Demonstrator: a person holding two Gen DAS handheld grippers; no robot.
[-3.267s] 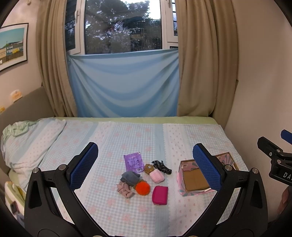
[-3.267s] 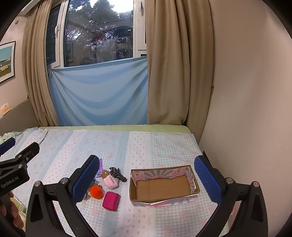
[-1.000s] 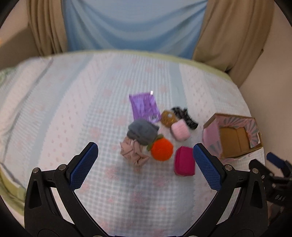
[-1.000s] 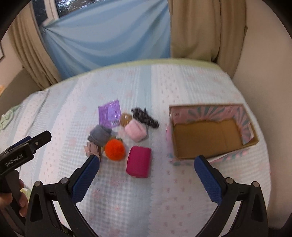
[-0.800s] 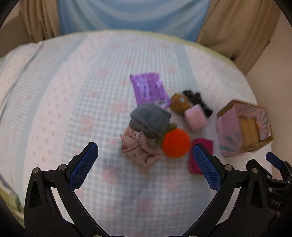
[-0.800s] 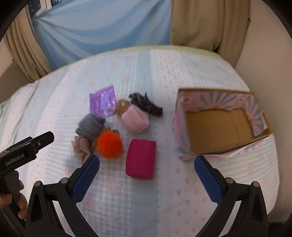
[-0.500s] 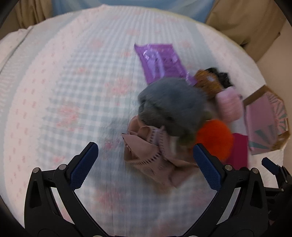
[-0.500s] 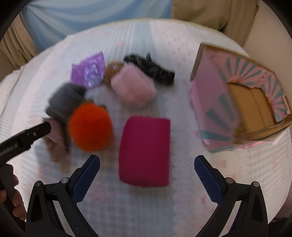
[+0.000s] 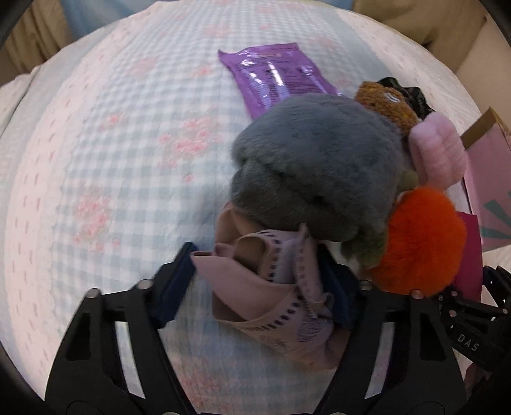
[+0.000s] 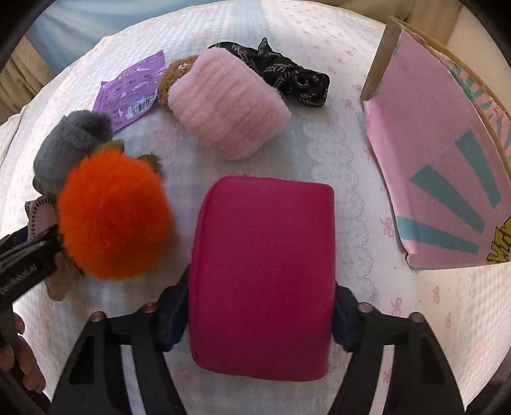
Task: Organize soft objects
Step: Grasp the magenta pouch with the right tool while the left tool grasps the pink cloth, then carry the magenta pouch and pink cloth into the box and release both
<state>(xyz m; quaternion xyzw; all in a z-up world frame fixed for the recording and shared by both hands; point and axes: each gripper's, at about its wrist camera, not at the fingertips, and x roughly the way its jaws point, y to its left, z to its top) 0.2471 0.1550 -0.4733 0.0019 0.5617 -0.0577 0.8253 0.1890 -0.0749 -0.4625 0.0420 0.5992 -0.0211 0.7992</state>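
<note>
Left gripper [image 9: 255, 281]: angled steeply down, jaws closing around the crumpled pink cloth [image 9: 271, 297].
Right gripper [image 10: 260, 306]: angled steeply down, jaws closing, blue pads at the magenta pouch's [image 10: 262, 271] sides.

You are working in a bedroom of a home. The surface under you is a bed [image 9: 105, 153] made up with a soft, puckered checked sheet in pale blue and white, printed with small pink flowers and bows and finished with a scalloped lace strip [image 10: 345, 178]. Along the far edge you see tan curtains [image 9: 412, 19] hanging to bed level and a light blue cloth [image 10: 89, 22] draped between them. Small personal things lie on the sheet: fluffy pompoms [image 10: 111, 220], a dark patterned scrunchie [image 10: 287, 73], a purple sachet [image 9: 274, 76], and a pink printed cardboard box [image 10: 434, 147].
</note>
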